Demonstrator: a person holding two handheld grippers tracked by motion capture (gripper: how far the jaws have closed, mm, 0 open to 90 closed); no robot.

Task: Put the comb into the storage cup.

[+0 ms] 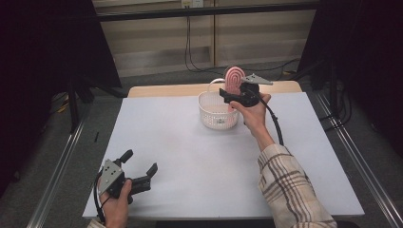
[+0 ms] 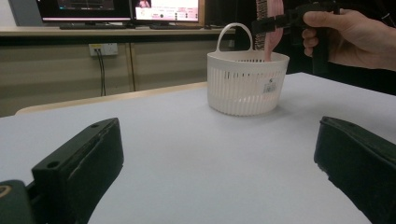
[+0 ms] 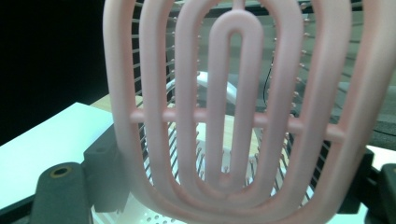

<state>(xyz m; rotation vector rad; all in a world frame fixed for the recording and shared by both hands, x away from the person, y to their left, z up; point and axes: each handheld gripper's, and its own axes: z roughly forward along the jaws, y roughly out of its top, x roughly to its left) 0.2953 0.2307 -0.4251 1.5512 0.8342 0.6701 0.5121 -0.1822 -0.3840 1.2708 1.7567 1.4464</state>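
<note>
White tabletop (image 1: 190,156), dark room, monitors at the back in the left gripper view. One pink vented hairbrush (image 1: 234,80), one white slotted basket (image 1: 216,114), two grippers. Right gripper (image 1: 231,96) has its jaws clamped on the brush, holding it over the basket's far-right rim. Brush long axis vertical: head up, handle end down inside the basket. Right gripper view adds detail: concentric oval ribs, bristles on the far face, basket (image 3: 201,140) behind. Left gripper (image 1: 141,167) rests near the table's front-left corner, well apart, jaws wide with nothing between. Left gripper view shows the basket's (image 2: 246,84) handle loop and label.
</note>
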